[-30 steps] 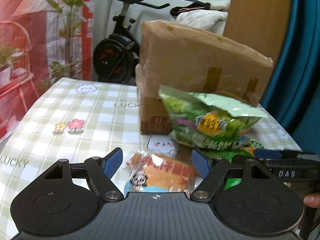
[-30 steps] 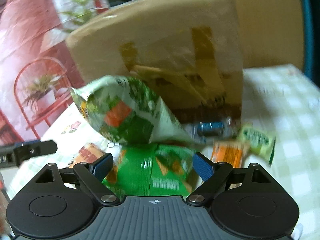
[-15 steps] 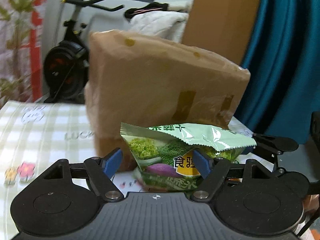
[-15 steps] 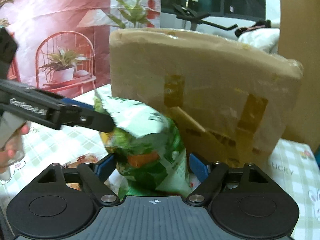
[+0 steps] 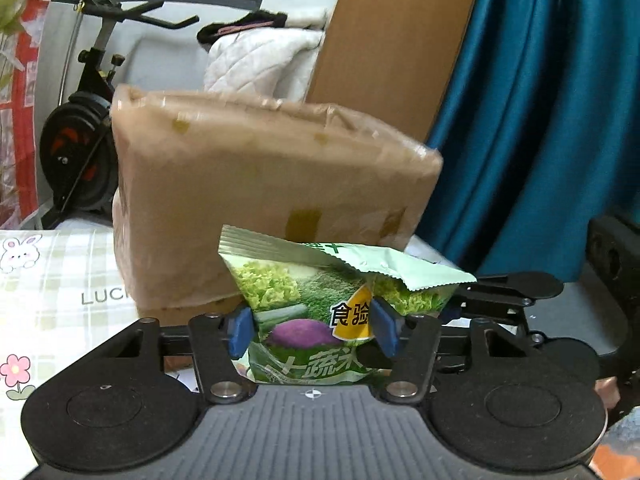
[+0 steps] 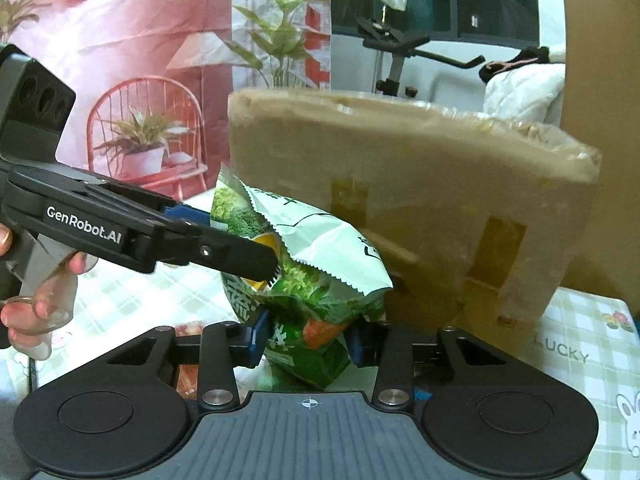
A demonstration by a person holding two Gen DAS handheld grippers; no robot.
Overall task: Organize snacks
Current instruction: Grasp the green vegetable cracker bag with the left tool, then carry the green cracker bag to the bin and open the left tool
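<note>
A green vegetable-print snack bag [image 5: 312,312] hangs in the air in front of a plastic-wrapped cardboard box [image 5: 260,200]. My left gripper [image 5: 312,330] has the bag between its blue pads, which touch its sides while the jaws are closing. From the left of the right wrist view, the left gripper [image 6: 244,244] reaches across the bag [image 6: 320,280]. My right gripper [image 6: 306,340] pinches the bag's lower end, its jaws closing tight on it. In the left wrist view the right gripper [image 5: 464,298] comes in from the right.
The box [image 6: 440,200] stands on a checked tablecloth [image 6: 580,340]. More snack packets [image 6: 188,376] lie on the cloth under the bag. A person's hand [image 6: 24,320] holds the left gripper's handle. An exercise bike [image 5: 80,140] and a blue curtain [image 5: 540,120] stand behind.
Both pairs of jaws have narrowed onto the green bag, the right far more. The bag has come up off the other snacks, and the right gripper has rolled level.
</note>
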